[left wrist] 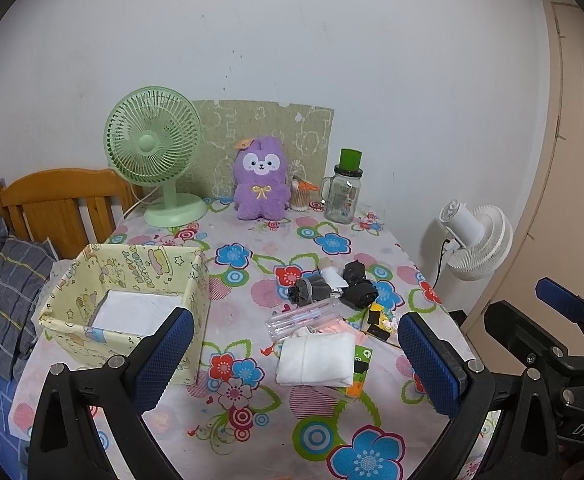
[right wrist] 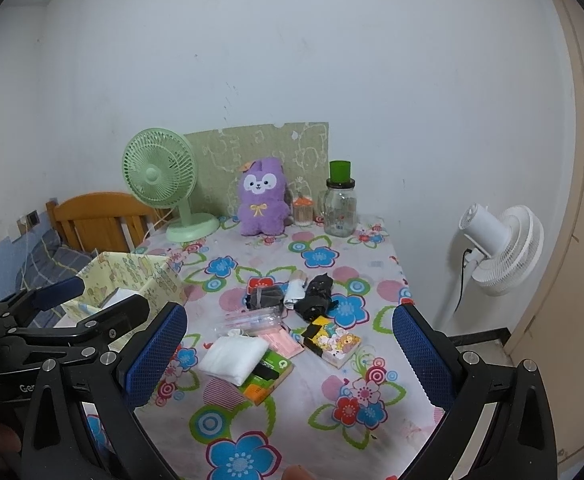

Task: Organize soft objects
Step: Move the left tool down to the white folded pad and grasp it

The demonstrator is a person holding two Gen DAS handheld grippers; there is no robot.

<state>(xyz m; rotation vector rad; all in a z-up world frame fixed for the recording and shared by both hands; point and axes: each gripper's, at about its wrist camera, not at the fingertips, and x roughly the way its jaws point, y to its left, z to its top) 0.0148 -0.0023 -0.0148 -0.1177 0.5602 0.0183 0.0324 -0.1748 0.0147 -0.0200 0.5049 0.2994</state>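
Folded white cloth (left wrist: 315, 358) lies flat, long axis crosswise.

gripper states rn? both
Left gripper: open, fingers spread wide, holding nothing.
Right gripper: open, fingers spread wide, holding nothing.

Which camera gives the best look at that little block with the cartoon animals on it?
The right wrist view: the cartoon block lies in the open there, with its printed top and yellow-black end plain to see. In the left wrist view the same block is mostly hidden behind the dark rolled socks and pink packet.
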